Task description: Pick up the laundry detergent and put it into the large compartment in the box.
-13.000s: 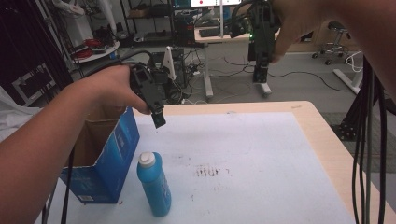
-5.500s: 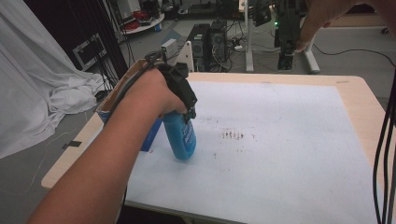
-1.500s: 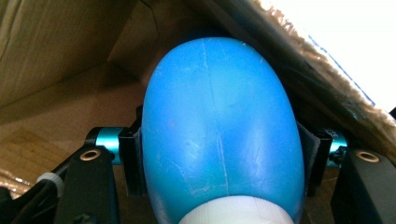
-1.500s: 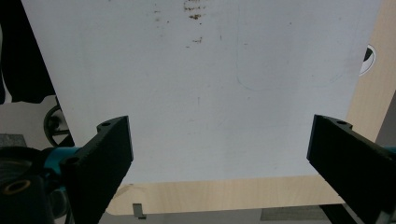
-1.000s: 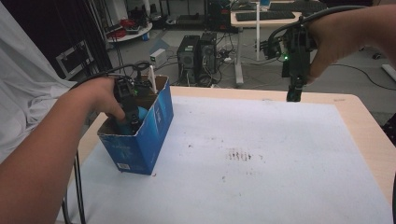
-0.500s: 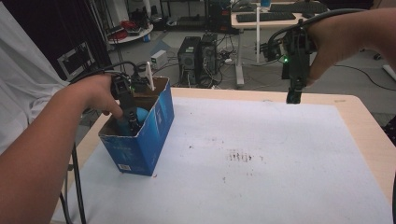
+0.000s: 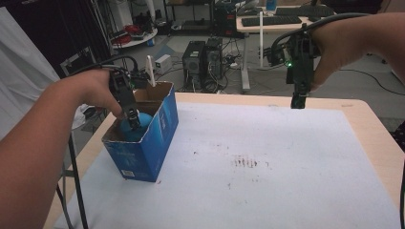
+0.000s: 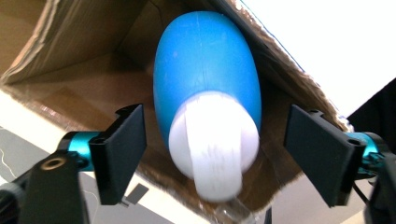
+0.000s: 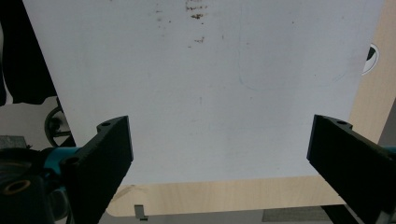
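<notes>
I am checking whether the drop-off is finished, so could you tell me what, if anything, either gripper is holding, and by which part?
Nothing is held. The left gripper has just opened; its pads stand clear of the blue bottle in the cardboard box. The right gripper hangs open.

Grey floor (image 7: 382, 71), desk (image 7: 286, 21), perhaps computer towers (image 7: 203, 57)

The bottle (image 8: 205, 93) is bright blue with a white cap (image 8: 215, 140). The box (image 7: 143, 143) is blue outside, with small white print, probably, and brown inside. The surface (image 7: 267, 167) is white with reddish-brown specks and a light wood edge.
</notes>
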A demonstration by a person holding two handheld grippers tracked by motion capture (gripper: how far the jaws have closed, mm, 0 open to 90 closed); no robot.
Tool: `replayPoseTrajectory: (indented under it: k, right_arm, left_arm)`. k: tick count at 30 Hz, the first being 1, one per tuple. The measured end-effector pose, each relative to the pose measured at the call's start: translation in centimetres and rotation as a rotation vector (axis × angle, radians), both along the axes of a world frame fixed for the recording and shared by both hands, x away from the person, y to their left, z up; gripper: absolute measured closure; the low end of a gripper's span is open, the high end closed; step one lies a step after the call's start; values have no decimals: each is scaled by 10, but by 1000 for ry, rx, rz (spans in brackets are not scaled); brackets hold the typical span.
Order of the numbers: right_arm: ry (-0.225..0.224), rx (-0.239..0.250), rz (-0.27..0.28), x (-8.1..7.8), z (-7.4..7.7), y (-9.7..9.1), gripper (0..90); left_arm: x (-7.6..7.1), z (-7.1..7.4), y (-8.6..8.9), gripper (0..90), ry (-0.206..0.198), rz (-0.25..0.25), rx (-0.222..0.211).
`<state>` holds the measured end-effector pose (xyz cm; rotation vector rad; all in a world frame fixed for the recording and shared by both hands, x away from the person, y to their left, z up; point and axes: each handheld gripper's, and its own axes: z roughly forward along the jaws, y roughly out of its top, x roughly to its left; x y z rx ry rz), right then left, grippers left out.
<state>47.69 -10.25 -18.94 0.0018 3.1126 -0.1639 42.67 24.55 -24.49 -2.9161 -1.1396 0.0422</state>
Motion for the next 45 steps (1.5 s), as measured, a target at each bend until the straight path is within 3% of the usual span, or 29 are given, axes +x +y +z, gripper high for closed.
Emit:
replayPoseTrajectory:
  k: [6, 18, 24, 33, 45]
  right_arm:
    - [-1, 2, -1, -2, 1, 0, 60]
    - [-3, 4, -3, -4, 3, -2, 60]
    - [-3, 0, -5, -3, 4, -4, 61]
    - [0, 14, -23, -2, 3, -9, 60]
    - [5, 23, -19, -5, 2, -14, 60]
  left_arm:
    - [-4, 12, 0, 143, -24, 0, -9]
    - [-10, 32, -11, 110, -4, -34, -32]
    - [-14, 43, -32, 64, -3, -101, -33]
    - [-16, 47, -58, 16, 5, -197, -37]
    - [-17, 35, -92, 16, 8, -353, -43]
